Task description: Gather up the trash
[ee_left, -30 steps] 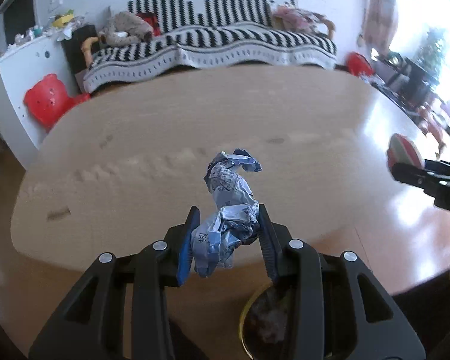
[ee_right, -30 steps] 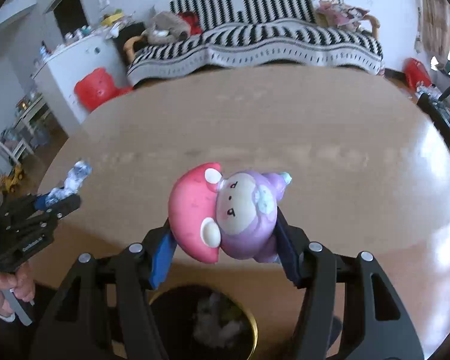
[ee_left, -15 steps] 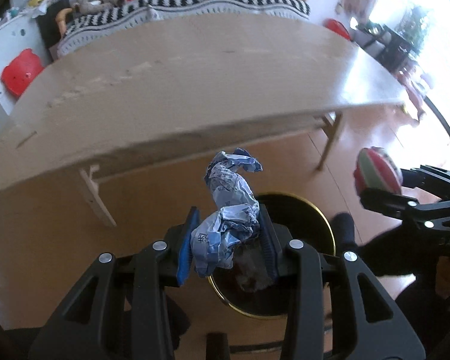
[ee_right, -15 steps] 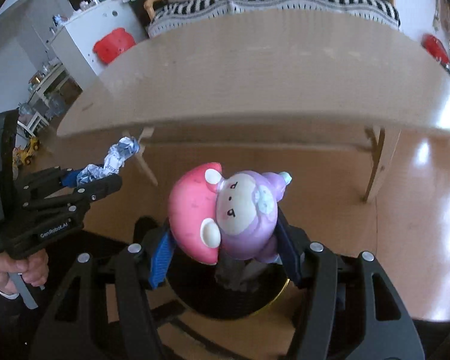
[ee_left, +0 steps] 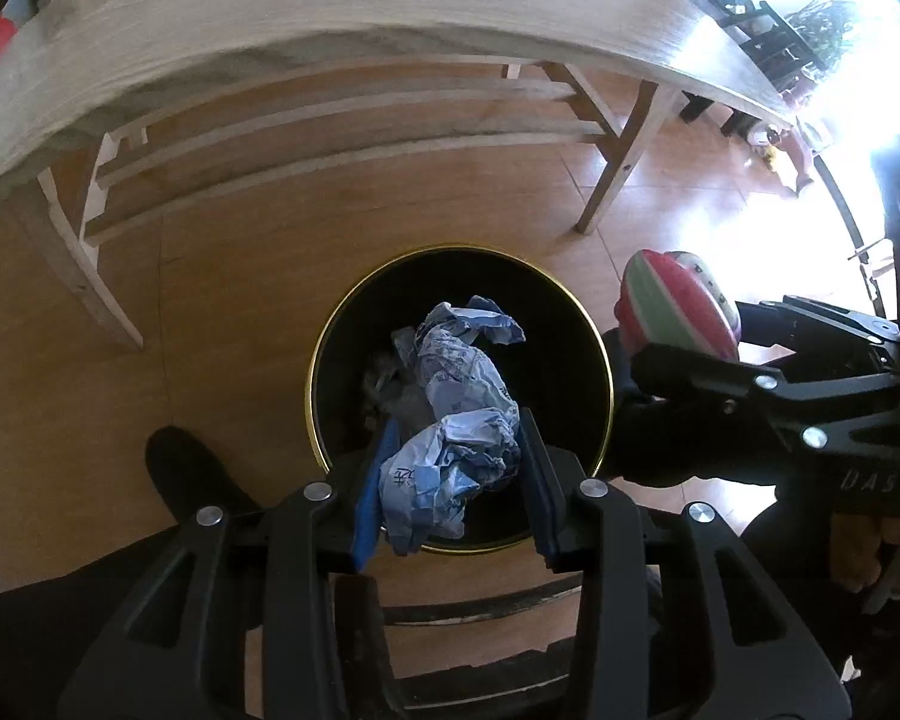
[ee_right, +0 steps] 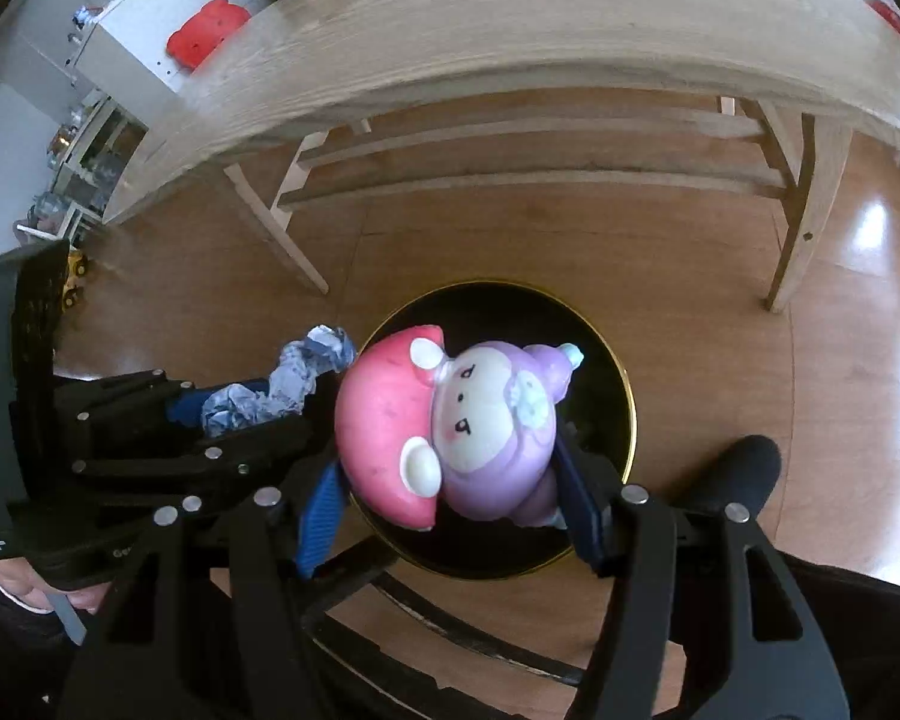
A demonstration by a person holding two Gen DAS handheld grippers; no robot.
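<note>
My left gripper is shut on a crumpled blue-and-white wrapper and holds it right above a black trash bin with a gold rim on the floor. The wrapper and left gripper also show in the right wrist view. My right gripper is shut on a pink-and-purple mushroom toy, held over the same bin. In the left wrist view the toy hangs just right of the bin rim. Some grey trash lies inside the bin.
A wooden table stands beyond the bin, its legs and crossbars over the wood floor. My dark shoes flank the bin. A black chair frame sits below the grippers. A red toy hangs on a white cabinet.
Both grippers tipped downward from above the tabletop to the floor, moving closer over the bin. The wrapper and the toy stay gripped.
</note>
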